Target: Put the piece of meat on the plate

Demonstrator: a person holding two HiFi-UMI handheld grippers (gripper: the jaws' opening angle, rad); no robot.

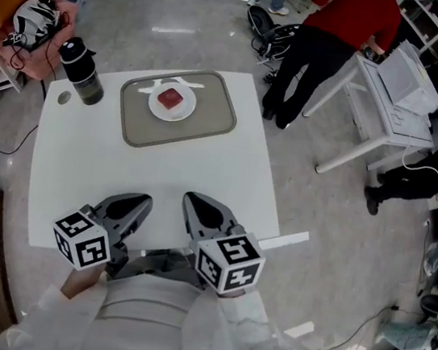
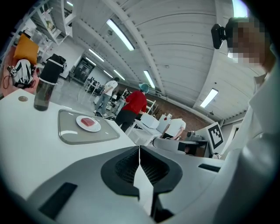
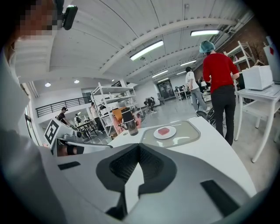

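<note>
A red piece of meat (image 1: 170, 98) lies on a small white plate (image 1: 154, 109), which stands on a grey tray (image 1: 211, 120) at the far side of the white table. Both grippers hover at the table's near edge, well short of the tray. My left gripper (image 1: 146, 200) is shut with nothing between its jaws, and my right gripper (image 1: 188, 198) beside it is shut and empty too. In the left gripper view the meat (image 2: 89, 122) shows far ahead past the left gripper (image 2: 139, 148). In the right gripper view the meat (image 3: 163, 131) lies beyond the right gripper (image 3: 138, 145).
A dark bottle (image 1: 82, 71) stands at the table's far left corner, with a small round cap (image 1: 63, 96) next to it. A person in a red top (image 1: 340, 17) stands past the table's far right corner by a white side table (image 1: 377, 96).
</note>
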